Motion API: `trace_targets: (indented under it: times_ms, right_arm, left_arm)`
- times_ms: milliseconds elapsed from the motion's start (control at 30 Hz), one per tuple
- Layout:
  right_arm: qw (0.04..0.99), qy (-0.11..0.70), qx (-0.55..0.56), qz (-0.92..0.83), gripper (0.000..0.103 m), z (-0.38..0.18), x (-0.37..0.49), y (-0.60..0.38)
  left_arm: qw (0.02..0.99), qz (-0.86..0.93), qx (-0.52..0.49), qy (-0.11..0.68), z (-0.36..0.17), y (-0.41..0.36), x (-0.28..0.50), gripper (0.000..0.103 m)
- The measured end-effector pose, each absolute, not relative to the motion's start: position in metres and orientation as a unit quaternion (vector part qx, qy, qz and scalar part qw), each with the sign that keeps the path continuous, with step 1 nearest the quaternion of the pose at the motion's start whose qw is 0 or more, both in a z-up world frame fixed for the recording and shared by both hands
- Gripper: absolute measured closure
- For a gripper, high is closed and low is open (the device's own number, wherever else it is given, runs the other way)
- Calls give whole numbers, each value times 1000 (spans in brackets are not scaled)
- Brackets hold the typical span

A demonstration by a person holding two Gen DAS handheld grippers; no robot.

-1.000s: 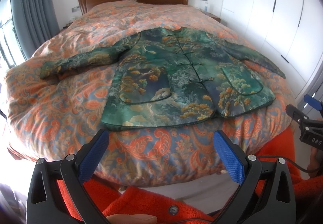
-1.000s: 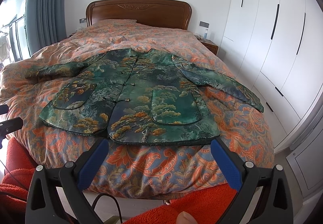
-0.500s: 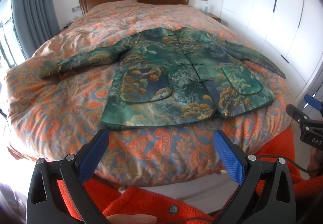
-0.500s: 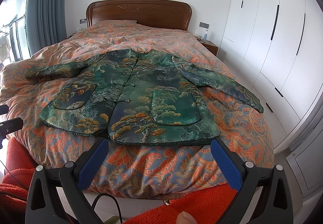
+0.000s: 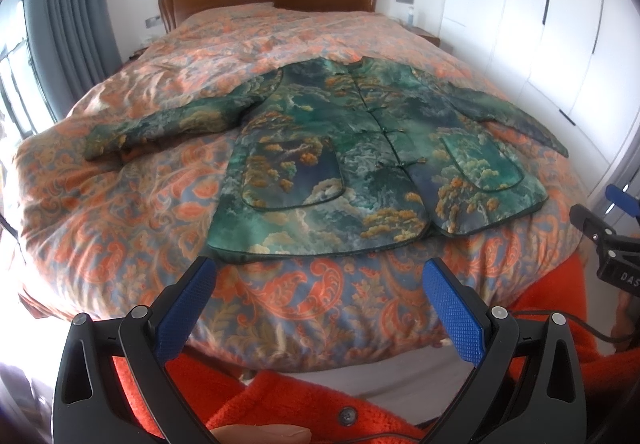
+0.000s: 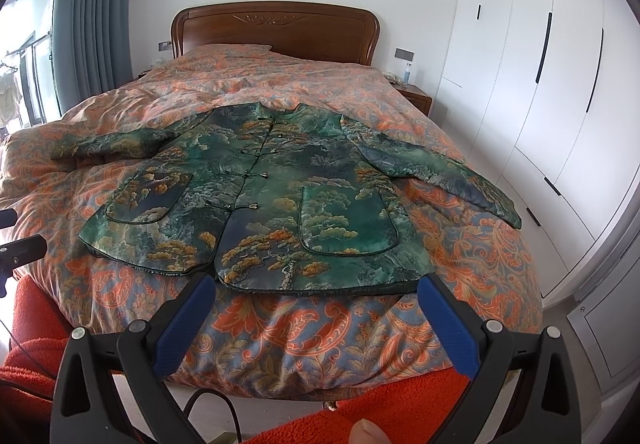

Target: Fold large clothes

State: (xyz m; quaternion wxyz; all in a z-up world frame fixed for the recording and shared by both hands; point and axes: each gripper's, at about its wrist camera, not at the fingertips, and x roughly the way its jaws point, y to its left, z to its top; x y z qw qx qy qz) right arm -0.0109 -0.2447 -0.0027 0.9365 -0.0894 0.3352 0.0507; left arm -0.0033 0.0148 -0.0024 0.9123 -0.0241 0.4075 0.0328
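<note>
Green brocade jacket (image 5: pixel 360 160): spread flat, front up and buttoned, across the middle of both views; hem toward the lower part of the frame, collar toward the headboard.
Sleeves: both stretched out sideways; in the right wrist view one reaches the right side of the frame, the other the left.
Pockets: two rounded patch pockets, one on each front panel, near the hem.
Quilt (image 5: pixel 120 212): orange and blue paisley, covering the bed under the jacket, wrinkled toward the upper part of the frame.
Headboard (image 6: pixel 276 28): brown wood, upper centre, against a white wall.
Wardrobe (image 6: pixel 540 84): white doors with dark handles, right side of the frame.
Curtain (image 6: pixel 92 16): grey, upper left.
Left gripper (image 5: pixel 316 292): blue-padded fingers spread wide apart, nothing between them, at the bottom of its view, below the jacket's hem and not touching it.
Right gripper (image 6: pixel 316 302): fingers likewise wide apart and empty; tips just below the hem in the frame, contact cannot be told.
Orange knit sleeve (image 5: pixel 280 400): bottom edge, behind the left gripper.
</note>
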Motion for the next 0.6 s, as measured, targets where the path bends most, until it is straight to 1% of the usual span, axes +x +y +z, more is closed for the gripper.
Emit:
trace_targets:
  times_ms: [600]
  right_arm:
    - [935,335,-100,63,0,-4,-11,-234]
  left_arm:
    - [910,37,-23,412,-3,17,-2,0]
